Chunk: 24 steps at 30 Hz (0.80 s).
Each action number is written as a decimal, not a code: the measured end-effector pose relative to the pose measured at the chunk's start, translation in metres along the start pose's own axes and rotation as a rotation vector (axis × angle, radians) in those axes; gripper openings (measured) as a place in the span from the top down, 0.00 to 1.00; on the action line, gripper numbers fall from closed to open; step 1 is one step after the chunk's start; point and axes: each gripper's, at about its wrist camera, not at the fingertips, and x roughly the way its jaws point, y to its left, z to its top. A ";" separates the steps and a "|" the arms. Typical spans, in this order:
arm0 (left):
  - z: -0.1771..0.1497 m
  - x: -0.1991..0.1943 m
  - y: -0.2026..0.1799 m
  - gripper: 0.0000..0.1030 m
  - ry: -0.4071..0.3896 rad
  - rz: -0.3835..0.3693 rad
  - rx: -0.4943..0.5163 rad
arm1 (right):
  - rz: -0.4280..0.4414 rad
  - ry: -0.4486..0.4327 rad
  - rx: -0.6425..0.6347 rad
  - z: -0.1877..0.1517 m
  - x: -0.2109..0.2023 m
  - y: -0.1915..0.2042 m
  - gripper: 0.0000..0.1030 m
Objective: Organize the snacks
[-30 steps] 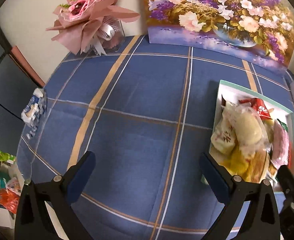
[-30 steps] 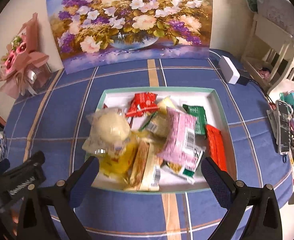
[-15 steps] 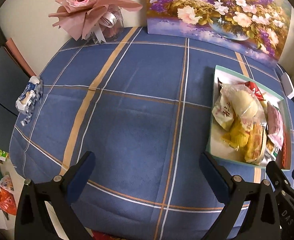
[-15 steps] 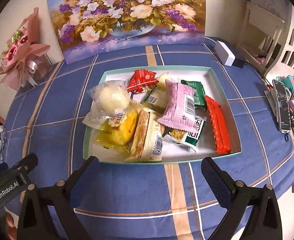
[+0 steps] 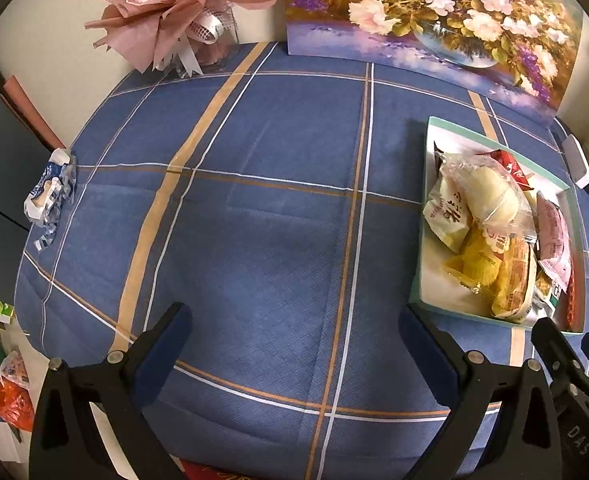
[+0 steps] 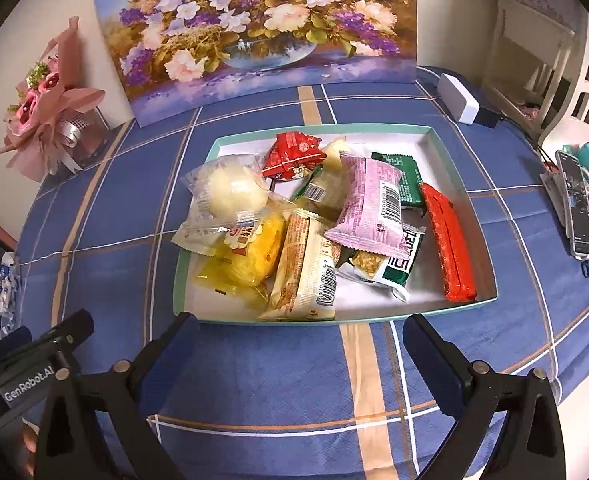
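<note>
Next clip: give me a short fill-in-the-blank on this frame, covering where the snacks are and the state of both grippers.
1. The snack packets lie piled inside a shallow ____ with a teal rim.
2. The long orange-red packet lies along the tray's ____ side.
3. The left gripper and the right gripper both hold ____.
4. The round white bun is sealed in a ____ wrapper.

Missing words: tray; right; nothing; clear

Woven matt cloth [image 5: 278,240] covers the surface; glossy crinkled plastic wrappers [image 6: 310,236] shine inside the smooth cardboard tray [image 6: 458,164]. At ten o'clock, the bouquet [image 6: 50,108] shows matt pink paper wrap.
</note>
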 end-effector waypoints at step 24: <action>0.001 0.004 0.001 0.01 0.017 -0.004 -0.002 | 0.023 0.033 -0.029 0.001 0.007 0.006 0.00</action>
